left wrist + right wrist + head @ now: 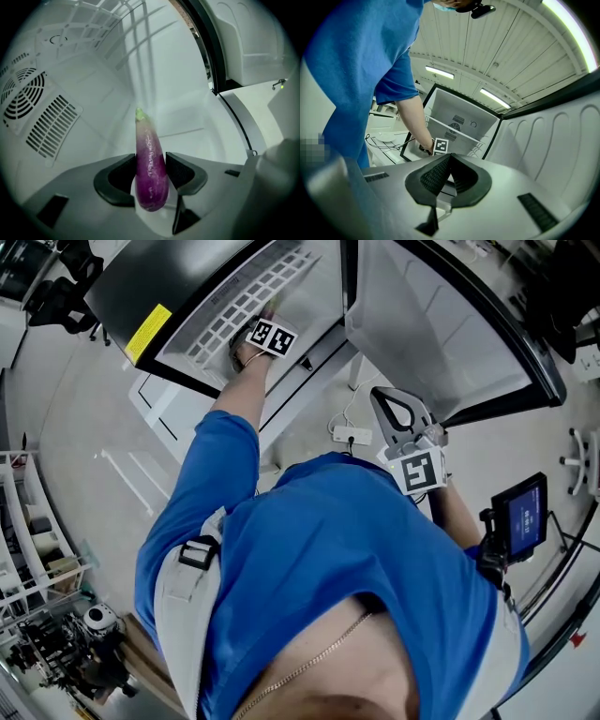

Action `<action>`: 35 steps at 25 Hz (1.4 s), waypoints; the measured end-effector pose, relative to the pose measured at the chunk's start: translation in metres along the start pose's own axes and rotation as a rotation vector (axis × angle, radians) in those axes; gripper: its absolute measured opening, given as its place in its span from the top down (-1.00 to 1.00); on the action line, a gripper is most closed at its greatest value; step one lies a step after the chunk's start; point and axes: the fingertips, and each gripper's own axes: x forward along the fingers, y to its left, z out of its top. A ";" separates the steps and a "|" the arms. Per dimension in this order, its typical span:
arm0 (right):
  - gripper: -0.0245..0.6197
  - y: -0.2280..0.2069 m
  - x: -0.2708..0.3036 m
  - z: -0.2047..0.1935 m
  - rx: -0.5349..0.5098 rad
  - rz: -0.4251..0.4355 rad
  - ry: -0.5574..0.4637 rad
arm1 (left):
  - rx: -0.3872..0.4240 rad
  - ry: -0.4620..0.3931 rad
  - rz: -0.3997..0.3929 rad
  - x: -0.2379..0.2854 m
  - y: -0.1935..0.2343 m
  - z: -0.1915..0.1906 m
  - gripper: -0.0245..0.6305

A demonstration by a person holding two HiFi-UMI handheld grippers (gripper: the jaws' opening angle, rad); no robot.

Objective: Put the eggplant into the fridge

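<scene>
The eggplant (149, 145) is purple with a pale neck and green stem, and it points away into the white fridge (154, 79) compartment. My left gripper (151, 159) is shut on its thick lower half, above the compartment floor. From the head view, the left gripper (269, 322) reaches into the open fridge (309, 296) under the wire shelf (239, 306). My right gripper (386, 404) is shut and empty, held outside in front of the open fridge door (441, 324). In its own view the right gripper (449, 158) looks towards the fridge (459, 119).
A fan grille and vent slots (28, 98) sit on the fridge's back wall. A white power strip (352, 435) with cables lies on the floor below the fridge. A small screen (520, 517) stands at the right, and a rack (37, 549) at the left.
</scene>
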 end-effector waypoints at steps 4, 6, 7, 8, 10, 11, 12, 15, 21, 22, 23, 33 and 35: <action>0.91 0.000 -0.002 0.001 -0.001 -0.011 0.004 | 0.019 0.027 0.004 0.006 0.006 -0.005 0.32; 0.91 -0.001 -0.002 0.001 0.000 -0.015 0.008 | 0.028 0.037 0.005 0.009 0.007 -0.008 0.32; 0.91 -0.002 -0.002 0.000 0.000 -0.016 0.010 | 0.031 0.041 0.005 0.010 0.008 -0.009 0.32; 0.91 -0.002 -0.002 0.000 -0.001 -0.017 0.012 | 0.034 0.046 0.006 0.012 0.009 -0.011 0.32; 0.91 -0.002 -0.002 0.000 -0.002 -0.017 0.017 | 0.040 0.053 0.005 0.014 0.011 -0.013 0.32; 0.91 -0.002 -0.002 0.000 -0.002 -0.018 0.019 | 0.043 0.052 0.004 0.015 0.011 -0.013 0.32; 0.91 -0.002 -0.003 0.000 -0.001 -0.019 0.022 | 0.047 0.050 0.001 0.015 0.011 -0.013 0.32; 0.91 -0.002 -0.004 -0.002 0.001 -0.020 0.027 | 0.047 0.045 -0.003 0.017 0.011 -0.012 0.31; 0.91 -0.003 -0.004 -0.001 0.000 -0.028 0.022 | 0.039 0.035 -0.001 0.017 0.013 -0.015 0.26; 0.91 -0.004 -0.004 -0.002 0.001 -0.027 0.022 | 0.033 0.031 0.000 0.017 0.014 -0.015 0.25; 0.91 -0.004 -0.004 -0.002 0.001 -0.026 0.022 | 0.025 0.027 0.000 0.017 0.014 -0.015 0.24; 0.91 -0.005 -0.004 -0.001 -0.001 -0.018 0.011 | 0.000 -0.042 0.026 0.005 0.017 -0.004 0.21; 0.91 -0.005 -0.005 -0.001 -0.002 -0.016 0.005 | -0.005 -0.063 0.039 0.000 0.019 -0.001 0.21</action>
